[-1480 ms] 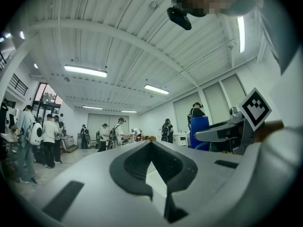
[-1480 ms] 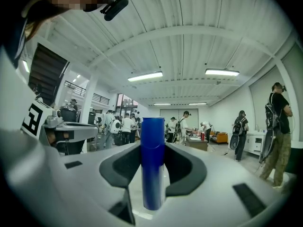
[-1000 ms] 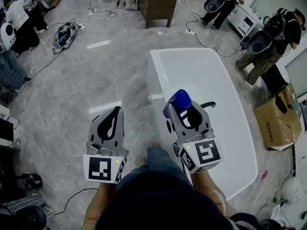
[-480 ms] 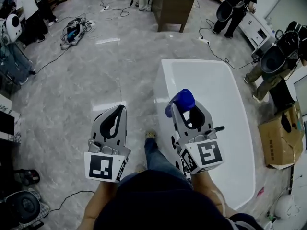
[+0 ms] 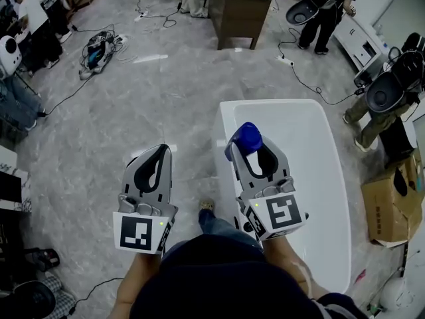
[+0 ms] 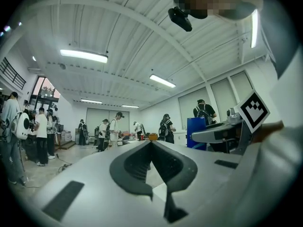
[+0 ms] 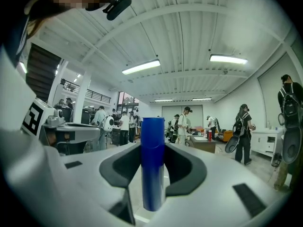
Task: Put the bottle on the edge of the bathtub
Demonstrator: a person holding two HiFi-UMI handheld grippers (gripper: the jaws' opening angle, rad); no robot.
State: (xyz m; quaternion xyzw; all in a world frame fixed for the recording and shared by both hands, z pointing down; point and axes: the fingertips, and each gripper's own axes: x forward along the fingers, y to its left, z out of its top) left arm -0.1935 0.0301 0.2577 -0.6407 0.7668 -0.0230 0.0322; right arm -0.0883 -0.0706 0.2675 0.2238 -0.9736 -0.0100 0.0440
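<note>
The right gripper (image 5: 255,153) is clenched on a blue bottle (image 5: 247,138). In the right gripper view, the bottle (image 7: 153,164) stands upright between the two jaws of that gripper (image 7: 153,148), with the dark pads pressing on it from both sides and its flat top rising above the jaw tips. The left gripper (image 5: 158,153) holds nothing. In the left gripper view, the jaws of that gripper (image 6: 151,144) are closed, their tips meeting at the far end and only a narrow teardrop gap remaining between the pads. Both grippers point level and forward, side by side, the left one over the grey marbled floor (image 5: 133,105). In the head view the bottle lies over the near left corner of the white bathtub (image 5: 332,178), close to its left rim; the bottle is not resting on the rim. The tub runs away from the person, and its basin is bare white. One shoe (image 5: 207,206) of the person shows on the floor just beside the tub's near left side. Beyond the tub stand a brown desk (image 5: 236,8), a bundle of cables (image 5: 99,45) at the far left, a cardboard box (image 5: 392,205) at the right, and several people (image 5: 325,5) at the edges of the room.
</note>
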